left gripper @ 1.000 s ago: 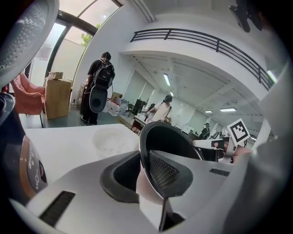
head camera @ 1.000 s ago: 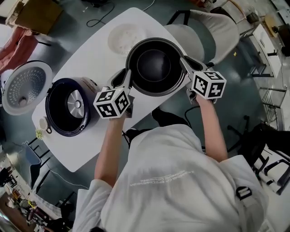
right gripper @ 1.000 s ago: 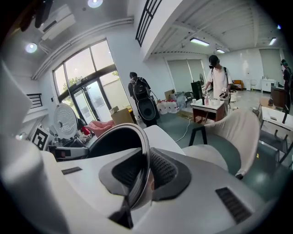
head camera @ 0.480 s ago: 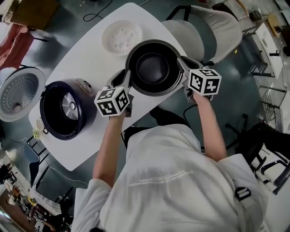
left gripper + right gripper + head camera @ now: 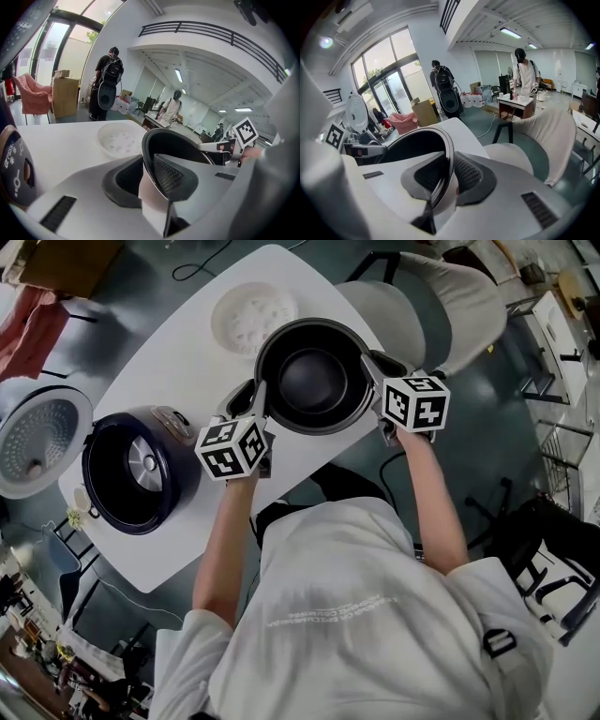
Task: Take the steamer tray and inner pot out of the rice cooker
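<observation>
The dark inner pot [image 5: 314, 376] hangs over the right end of the white table [image 5: 169, 362], held by its rim on two sides. My left gripper [image 5: 260, 407] is shut on the near-left rim; in the left gripper view the pot wall [image 5: 178, 145] runs between the pads of that gripper [image 5: 146, 174]. My right gripper [image 5: 375, 369] is shut on the right rim, and the rim [image 5: 417, 140] passes between its own pads [image 5: 447, 180]. The white steamer tray [image 5: 251, 317] lies on the table just beyond the pot. The rice cooker [image 5: 131, 470] stands empty at the left, lid [image 5: 37, 432] open.
A grey chair [image 5: 441, 306] stands beyond the table's right end, close to my right gripper. A cable [image 5: 202, 273] runs on the floor at the far side. People [image 5: 105, 84] stand in the room behind, well away from the table.
Both grippers have sunk a little toward the table with the pot still gripped between them. The steamer tray and the cooker have kept their places.
</observation>
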`<state>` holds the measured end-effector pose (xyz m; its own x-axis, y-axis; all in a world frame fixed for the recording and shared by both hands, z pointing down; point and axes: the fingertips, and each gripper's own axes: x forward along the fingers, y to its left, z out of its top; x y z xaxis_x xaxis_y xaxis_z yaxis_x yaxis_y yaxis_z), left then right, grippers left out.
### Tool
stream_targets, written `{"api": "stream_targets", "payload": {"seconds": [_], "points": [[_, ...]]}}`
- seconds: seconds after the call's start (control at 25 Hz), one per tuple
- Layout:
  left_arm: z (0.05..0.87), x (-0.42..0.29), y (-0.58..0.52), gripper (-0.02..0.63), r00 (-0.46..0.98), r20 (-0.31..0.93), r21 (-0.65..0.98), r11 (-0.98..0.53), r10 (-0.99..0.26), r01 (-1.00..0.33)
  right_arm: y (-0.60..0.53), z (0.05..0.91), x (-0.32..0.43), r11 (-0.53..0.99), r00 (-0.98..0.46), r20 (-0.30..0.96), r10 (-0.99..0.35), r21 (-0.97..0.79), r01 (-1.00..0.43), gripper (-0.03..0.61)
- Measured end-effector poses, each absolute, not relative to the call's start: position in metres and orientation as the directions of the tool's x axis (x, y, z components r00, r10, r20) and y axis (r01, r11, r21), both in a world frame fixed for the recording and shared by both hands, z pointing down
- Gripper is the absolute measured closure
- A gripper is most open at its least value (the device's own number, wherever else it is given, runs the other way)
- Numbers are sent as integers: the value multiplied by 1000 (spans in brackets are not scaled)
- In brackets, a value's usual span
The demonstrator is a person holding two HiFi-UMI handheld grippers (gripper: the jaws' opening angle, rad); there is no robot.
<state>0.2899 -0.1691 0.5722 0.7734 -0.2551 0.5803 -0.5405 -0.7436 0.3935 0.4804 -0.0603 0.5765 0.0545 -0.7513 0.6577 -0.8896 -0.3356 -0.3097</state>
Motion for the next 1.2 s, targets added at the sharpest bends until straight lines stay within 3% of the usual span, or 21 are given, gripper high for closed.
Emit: {"api": "stream_targets", "payload": {"seconds": [0.72, 0.96, 1.2], "points": [[573, 298, -215, 517, 782, 555, 410, -724, -284, -555, -125, 577, 496, -243, 32, 586, -810, -286, -927, 489], [576, 296, -216, 517, 784, 550, 402, -731, -288, -551, -122, 580, 495, -257, 8, 576, -817, -352, -900, 491], [560, 282, -199, 485, 793, 540, 363, -772, -283, -522, -96, 558, 489, -298, 91, 557, -826, -294, -908, 443]]}}
